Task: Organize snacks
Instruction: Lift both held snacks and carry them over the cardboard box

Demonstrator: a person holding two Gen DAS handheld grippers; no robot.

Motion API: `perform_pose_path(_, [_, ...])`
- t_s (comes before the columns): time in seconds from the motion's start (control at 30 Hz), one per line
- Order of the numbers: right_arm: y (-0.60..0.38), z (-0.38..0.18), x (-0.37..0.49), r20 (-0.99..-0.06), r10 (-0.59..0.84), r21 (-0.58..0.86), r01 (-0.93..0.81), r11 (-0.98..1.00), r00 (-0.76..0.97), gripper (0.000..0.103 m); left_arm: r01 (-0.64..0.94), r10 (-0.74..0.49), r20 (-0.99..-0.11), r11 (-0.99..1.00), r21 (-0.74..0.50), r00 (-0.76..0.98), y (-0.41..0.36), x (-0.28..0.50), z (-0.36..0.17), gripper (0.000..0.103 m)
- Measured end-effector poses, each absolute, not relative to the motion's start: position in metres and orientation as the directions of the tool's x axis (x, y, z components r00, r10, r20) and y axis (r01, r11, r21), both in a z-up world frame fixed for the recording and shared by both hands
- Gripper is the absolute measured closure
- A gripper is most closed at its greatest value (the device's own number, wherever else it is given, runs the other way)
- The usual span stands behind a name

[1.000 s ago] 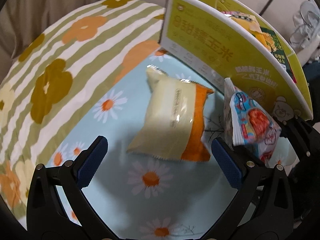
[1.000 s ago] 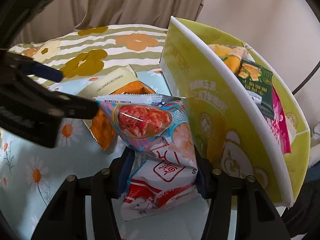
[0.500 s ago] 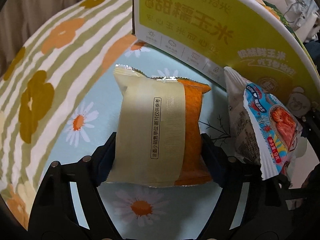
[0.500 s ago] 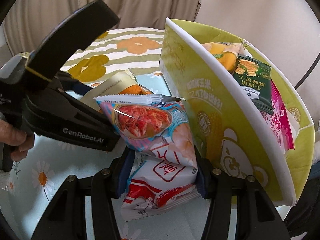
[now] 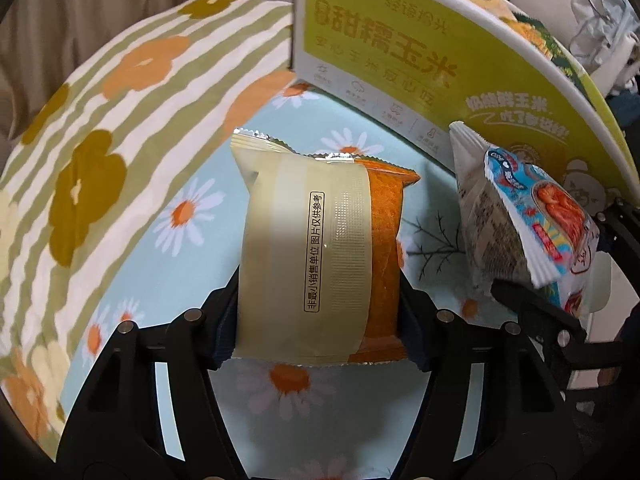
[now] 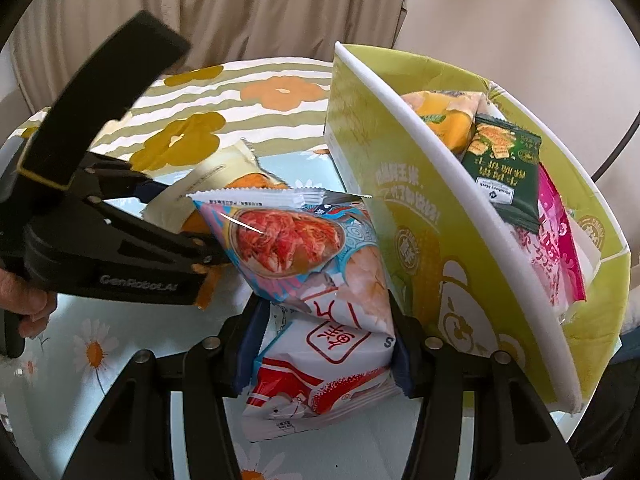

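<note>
My left gripper [image 5: 316, 320] is shut on a cream-and-orange snack packet [image 5: 320, 252] and holds it over the daisy tablecloth. My right gripper [image 6: 324, 344] is shut on a blue-and-pink shrimp snack bag [image 6: 316, 276], which also shows at the right of the left wrist view [image 5: 528, 224]. The yellow-green cardboard box [image 6: 432, 216] stands just right of the bag, and it also shows at the top of the left wrist view [image 5: 400, 56]. Inside lie a dark green packet [image 6: 504, 168], an orange packet [image 6: 448, 120] and a pink packet [image 6: 556, 240]. The left gripper body [image 6: 104, 252] crosses the right wrist view.
A striped cloth with orange and olive flowers [image 5: 120, 120] covers the far side of the table beyond the light blue daisy cloth [image 5: 188, 216]. Beige curtains [image 6: 240, 12] hang behind. A person's hand [image 6: 24, 304] grips the left tool.
My left gripper moved forward over the cream-and-orange packet, closed on it and raised it. The right gripper kept hold of the shrimp bag beside the box.
</note>
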State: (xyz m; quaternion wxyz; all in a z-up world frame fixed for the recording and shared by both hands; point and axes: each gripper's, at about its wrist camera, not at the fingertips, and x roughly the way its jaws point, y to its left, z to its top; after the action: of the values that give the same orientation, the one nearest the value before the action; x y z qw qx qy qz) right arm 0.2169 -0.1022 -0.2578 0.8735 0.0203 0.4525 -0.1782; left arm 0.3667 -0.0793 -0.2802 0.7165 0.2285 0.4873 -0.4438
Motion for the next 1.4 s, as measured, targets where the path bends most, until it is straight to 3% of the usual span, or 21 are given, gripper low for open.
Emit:
perform_pose_path(0.4, [-0.099,-0.188,0.2,-0.76,-0.182,-0.044,0.23,0.972,0.624,0.053,0.714,-0.41,-0.87,0.692,-0.103,0.272,-0.011,0.339,-0.189,0.041])
perform_pose_path(0.63, [-0.128,-0.13,0.182,-0.68,-0.117,0.006,0.164,0.986,0.724,0.053,0.647,-0.414,-0.823,0.759,-0.075,0.39,-0.014,0.322,-0.125,0.041])
perform_pose_path(0.93, [-0.23,-0.086,0.171,-0.631,-0.027,0.012,0.044,0.999,0.775,0.053,0.543,-0.418,-0.772,0.832,-0.114,0.479,-0.093,0.289,-0.084,0.041])
perform_pose_path(1.4, [-0.357,-0.091,0.163,-0.685,0.006,0.028,0.018,0.999,0.728,0.053,0.472,-0.433,-0.792,0.856,-0.211,0.43,-0.237,0.271,-0.101,0.041])
